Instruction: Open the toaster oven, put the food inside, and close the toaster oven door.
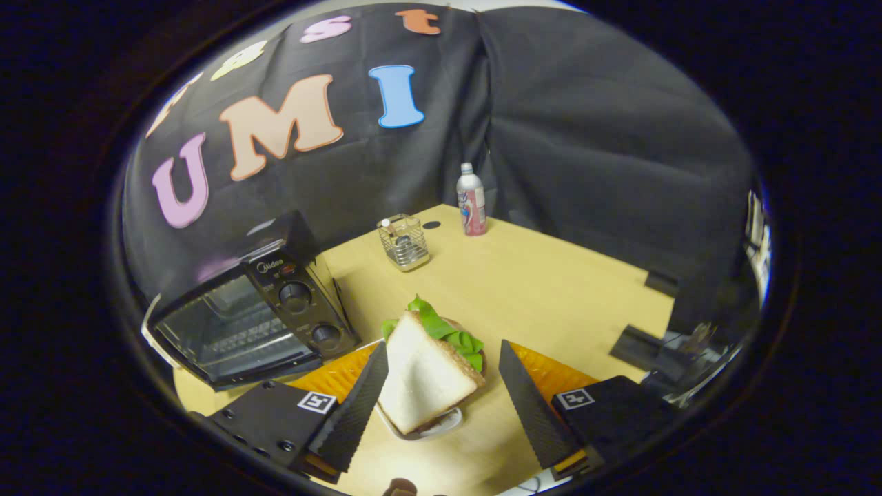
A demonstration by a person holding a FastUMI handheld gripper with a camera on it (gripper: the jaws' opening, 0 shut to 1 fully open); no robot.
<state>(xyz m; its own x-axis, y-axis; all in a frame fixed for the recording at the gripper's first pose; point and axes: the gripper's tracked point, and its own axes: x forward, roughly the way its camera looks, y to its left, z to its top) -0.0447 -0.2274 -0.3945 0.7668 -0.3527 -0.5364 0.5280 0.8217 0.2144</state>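
Observation:
A triangular sandwich (422, 375) of white bread with green lettuce sits on a small white plate (433, 428) on the wooden table (551, 289). My gripper (442, 346) is open, with one finger on each side of the sandwich. The left finger (355, 406) lies right against the bread's edge. A gap separates the right finger (527, 403) from the sandwich. The black toaster oven (251, 320) stands to the left of the fingers, its glass door shut, a rack showing behind the glass and two knobs on its right side.
Beyond the sandwich a small wire basket (404, 242) and a plastic bottle (471, 201) stand near the table's far edge. Dark equipment (654, 351) sits at the table's right edge. Open tabletop lies between the sandwich and the bottle.

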